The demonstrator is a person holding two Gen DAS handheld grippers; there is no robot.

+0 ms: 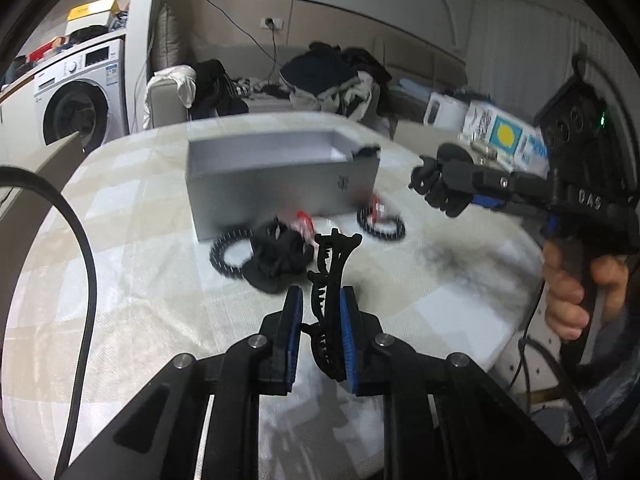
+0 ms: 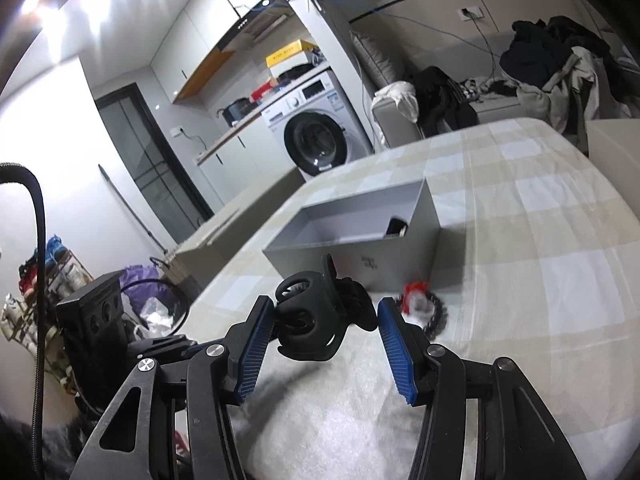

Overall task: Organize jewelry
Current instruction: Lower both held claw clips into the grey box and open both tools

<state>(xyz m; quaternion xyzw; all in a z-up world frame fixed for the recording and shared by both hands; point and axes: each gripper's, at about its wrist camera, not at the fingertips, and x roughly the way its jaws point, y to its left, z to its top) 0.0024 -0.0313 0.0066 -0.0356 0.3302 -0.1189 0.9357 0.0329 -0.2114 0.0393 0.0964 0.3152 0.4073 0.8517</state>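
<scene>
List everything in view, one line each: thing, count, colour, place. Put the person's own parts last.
Box: 1, grey, open, on the table, one dark item in its corner.
Table: 1, beige-and-white check cloth.
Bracelets: 2, black beaded, red tags, in front of the box.
Black pile: 1, blurred, between the bracelets.
Flat clip: 1, black, toothed, between the left fingers.
Claw clip: 1, black, rounded, between the right fingers.
Washer: 1, white, far side.
Clothes: dark and light heaps on the sofa.
Carton: 1, white and blue, right.
Left gripper: shut on the flat clip.
Right gripper: holds the claw clip.
Hand: 1, on the right gripper's handle.
</scene>
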